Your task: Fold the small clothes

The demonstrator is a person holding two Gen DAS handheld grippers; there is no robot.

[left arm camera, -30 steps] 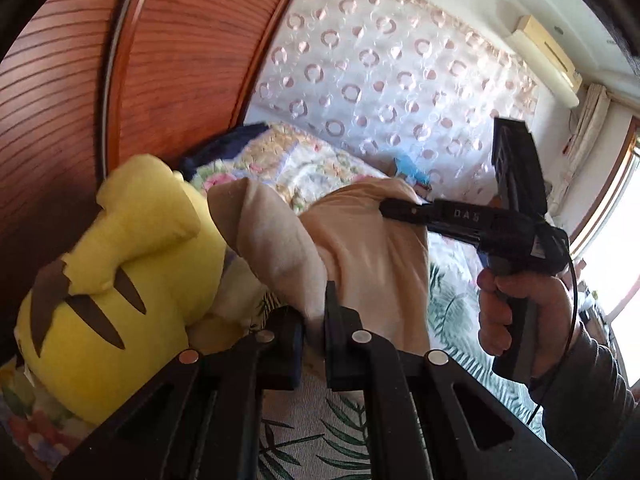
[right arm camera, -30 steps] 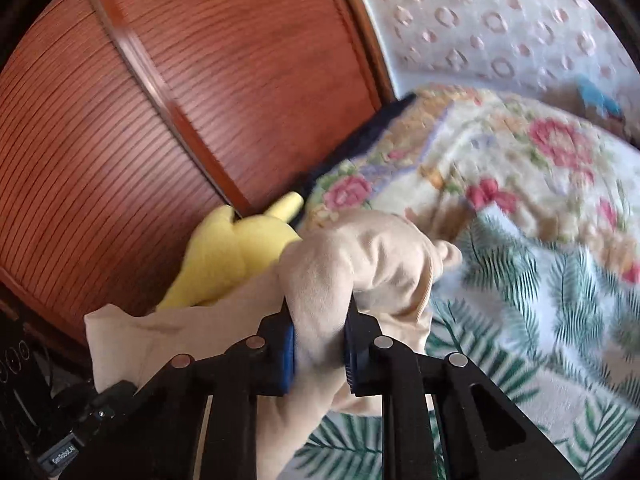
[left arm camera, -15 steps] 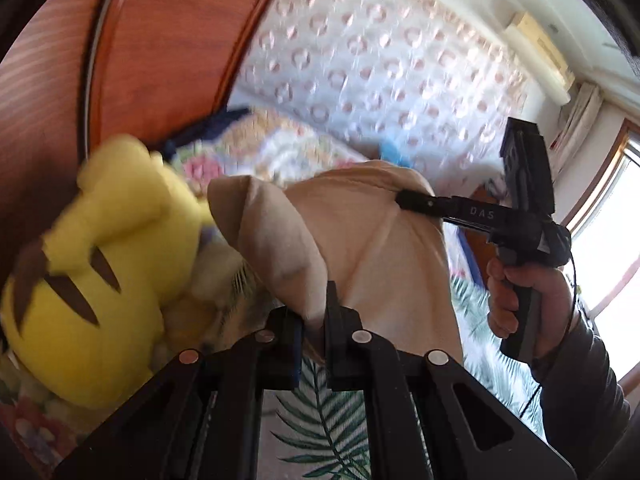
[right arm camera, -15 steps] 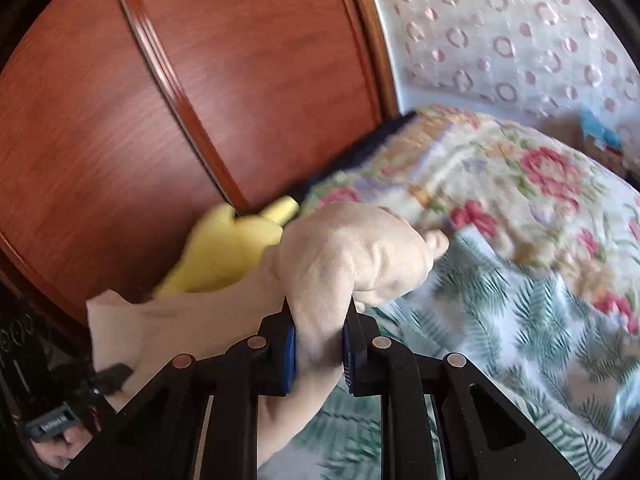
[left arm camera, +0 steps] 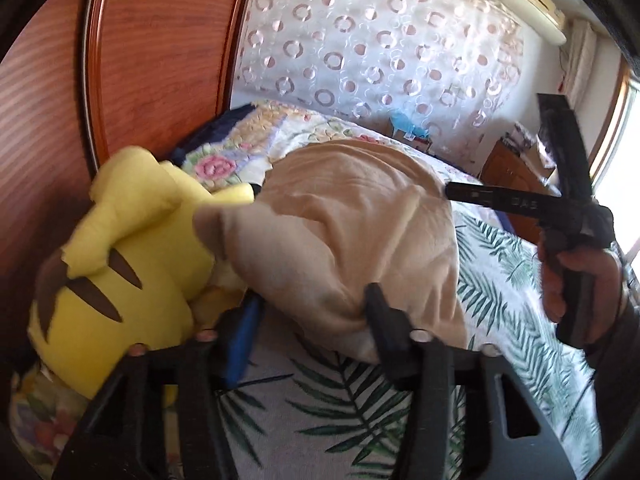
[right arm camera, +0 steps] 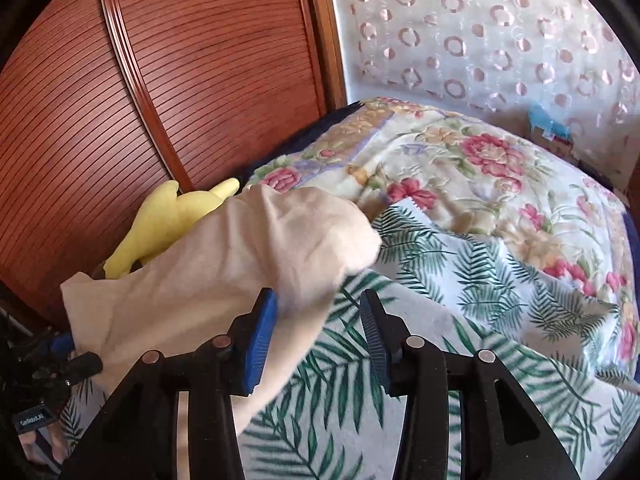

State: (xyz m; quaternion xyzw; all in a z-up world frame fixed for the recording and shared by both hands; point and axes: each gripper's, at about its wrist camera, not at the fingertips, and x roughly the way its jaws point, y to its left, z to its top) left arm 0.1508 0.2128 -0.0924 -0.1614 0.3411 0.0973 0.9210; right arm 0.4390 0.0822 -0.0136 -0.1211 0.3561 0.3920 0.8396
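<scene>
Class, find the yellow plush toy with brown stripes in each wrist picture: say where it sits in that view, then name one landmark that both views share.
Left wrist view: the yellow plush toy with brown stripes fills the lower left, beside the beige garment.
Right wrist view: only its yellow upper part shows, left of centre, behind the garment.
Shared landmark: the red-brown ribbed wooden panel behind the toy.

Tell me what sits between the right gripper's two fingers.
In the right wrist view, the right gripper has just been opening; a fold of the beige cloth garment drapes against its left blue pad, and palm-leaf bedsheet shows through the remaining gap.
</scene>
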